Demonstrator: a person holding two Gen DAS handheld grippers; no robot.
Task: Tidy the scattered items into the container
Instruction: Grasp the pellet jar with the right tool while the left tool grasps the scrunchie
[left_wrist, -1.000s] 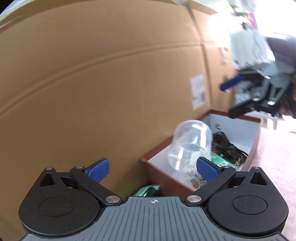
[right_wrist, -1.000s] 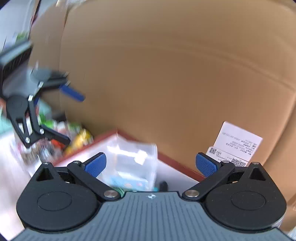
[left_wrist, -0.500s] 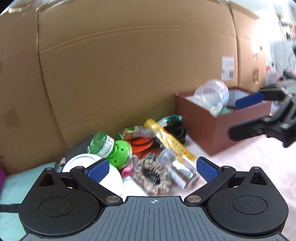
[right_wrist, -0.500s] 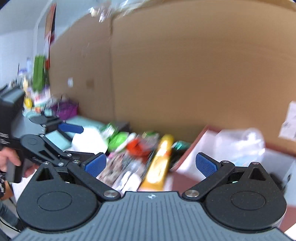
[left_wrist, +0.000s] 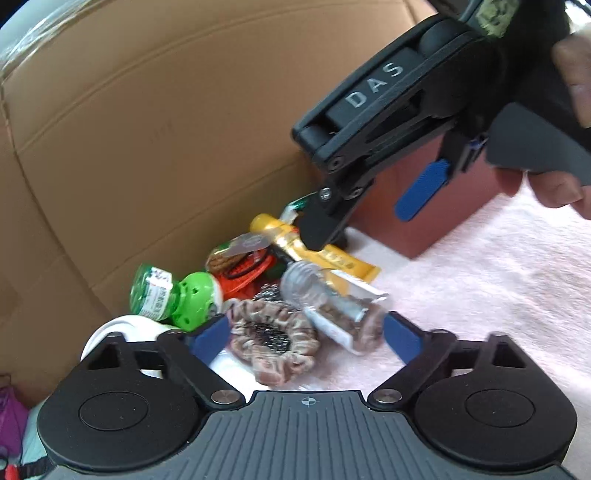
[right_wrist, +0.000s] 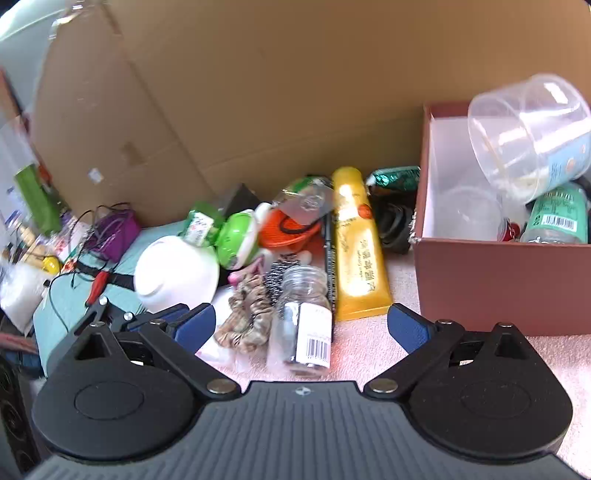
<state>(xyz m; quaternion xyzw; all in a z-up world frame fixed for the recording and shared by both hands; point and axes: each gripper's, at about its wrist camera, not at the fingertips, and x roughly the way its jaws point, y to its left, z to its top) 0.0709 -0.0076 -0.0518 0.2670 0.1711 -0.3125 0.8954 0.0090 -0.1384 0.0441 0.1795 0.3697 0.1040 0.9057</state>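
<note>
The reddish-brown cardboard box (right_wrist: 495, 280) stands at the right on the pale pink cloth-covered worktop (right_wrist: 369, 354), and it already holds part of the clutter: a clear plastic tub (right_wrist: 528, 136) lying tilted on top, a green labelled bottle (right_wrist: 557, 216) beneath it, and some smaller pieces too hidden to name. So the tidying looks partly done, with the larger share left

Still outside, in a heap against the brown cardboard wall (right_wrist: 258, 92), lie a clear glass jar with a white barcode label (right_wrist: 304, 321) on its side, a brown patterned fabric scrunchie (right_wrist: 245, 314) touching it, a yellow squeeze tube (right_wrist: 356, 243), a green plastic bottle with a bright green perforated cap (right_wrist: 225, 232), a white bowl turned upside down (right_wrist: 173, 273), an orange flat piece (right_wrist: 286, 230), a dark green foil packet (right_wrist: 395, 177) and a black coiled item (right_wrist: 393, 225) just beside the box

The right tongs (right_wrist: 301, 325) are spread wide and hold nothing, with the jar lying between their blue pads (right_wrist: 406, 326). The left tongs (left_wrist: 306, 336) are likewise wide open and empty, low over the scrunchie and jar. Judging by this, the jar or scrunchie is the likely next pick; both tongs crowd the same spot, so they could bump
</note>
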